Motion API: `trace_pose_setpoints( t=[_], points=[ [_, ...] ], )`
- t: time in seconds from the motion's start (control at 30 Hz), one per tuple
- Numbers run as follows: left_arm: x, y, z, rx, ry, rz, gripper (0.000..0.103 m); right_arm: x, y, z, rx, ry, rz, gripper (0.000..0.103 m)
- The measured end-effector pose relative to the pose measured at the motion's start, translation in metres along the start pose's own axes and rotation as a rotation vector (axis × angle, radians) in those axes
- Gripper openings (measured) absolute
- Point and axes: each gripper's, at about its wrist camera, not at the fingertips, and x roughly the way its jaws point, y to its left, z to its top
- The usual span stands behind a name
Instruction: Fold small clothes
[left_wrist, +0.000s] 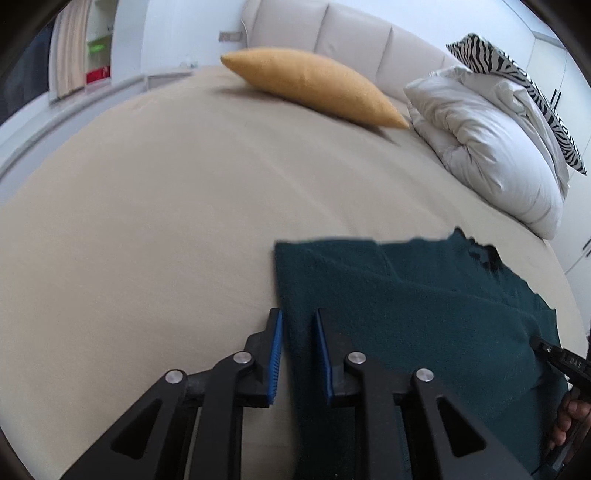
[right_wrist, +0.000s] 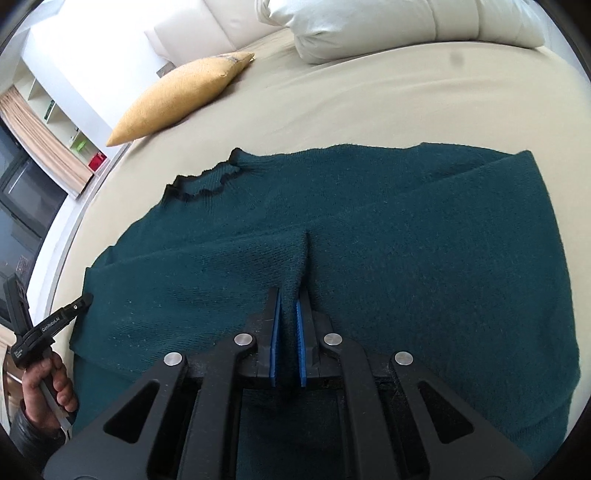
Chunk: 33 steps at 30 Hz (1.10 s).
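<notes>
A dark teal knitted sweater (right_wrist: 406, 240) lies flat on the beige bed (left_wrist: 147, 221), its black-trimmed collar (right_wrist: 201, 186) toward the cushion. My right gripper (right_wrist: 290, 291) is shut on a pinched ridge of the sweater's fabric near its middle; the knit rises in a crease between the blue pads. My left gripper (left_wrist: 297, 314) hovers at the sweater's (left_wrist: 406, 295) side edge with its jaws apart; the edge runs under the gap and the pads do not press on it. A hand holds the left gripper (right_wrist: 83, 301) at the left of the right wrist view.
A yellow cushion (left_wrist: 314, 86) lies near the padded headboard (left_wrist: 351, 33). A bunched white duvet (left_wrist: 487, 147) and a zebra-print pillow (left_wrist: 517, 74) sit at the far right. The curved edge of the bed (left_wrist: 55, 122) runs along the left, with shelves and curtains beyond.
</notes>
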Motion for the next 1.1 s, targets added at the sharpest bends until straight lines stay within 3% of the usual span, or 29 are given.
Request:
trace_pose_setpoints(
  t=[0.1, 0.27, 0.4, 0.53, 0.6, 0.67, 0.83, 0.9, 0.97, 1.03, 1.07, 1.1],
  points=[
    [0.001, -0.009, 0.011, 0.048, -0.018, 0.021, 0.022, -0.006, 0.005, 0.001, -0.022, -0.012, -0.025, 0.008],
    [0.04, 0.001, 0.022, 0.043, 0.053, 0.059, 0.027, -0.011, 0.006, 0.001, -0.021, -0.028, -0.046, 0.008],
    [0.04, -0.011, 0.022, 0.131, 0.021, 0.119, 0.026, -0.007, -0.004, -0.001, 0.003, -0.02, -0.029, 0.004],
    [0.024, -0.014, 0.017, 0.134, -0.01, 0.131, 0.025, -0.015, -0.002, 0.0, 0.034, -0.036, -0.024, 0.005],
    [0.021, -0.02, 0.008, 0.19, -0.035, 0.148, 0.025, -0.016, -0.001, -0.001, 0.034, -0.037, -0.031, 0.005],
    [0.035, -0.024, 0.001, 0.238, -0.016, 0.169, 0.026, -0.005, -0.009, -0.003, 0.054, -0.005, -0.015, 0.006],
    [0.033, -0.029, 0.004, 0.287, -0.025, 0.221, 0.032, -0.012, -0.014, -0.008, 0.054, -0.037, 0.011, 0.01],
    [0.013, -0.021, 0.001, 0.241, -0.019, 0.185, 0.032, -0.03, -0.013, -0.01, 0.085, -0.049, -0.041, 0.018],
    [-0.011, -0.013, -0.005, 0.198, -0.028, 0.152, 0.038, -0.053, -0.012, -0.015, 0.088, -0.075, -0.052, 0.018],
    [-0.042, -0.006, -0.02, 0.188, -0.048, 0.131, 0.058, -0.09, -0.011, -0.028, 0.066, -0.128, -0.035, 0.037],
    [-0.058, -0.003, -0.03, 0.2, -0.047, 0.112, 0.062, -0.102, -0.012, -0.033, 0.064, -0.141, -0.035, 0.061],
    [-0.067, -0.002, -0.037, 0.207, -0.042, 0.096, 0.068, -0.12, -0.015, -0.042, 0.066, -0.163, -0.031, 0.075]
  ],
)
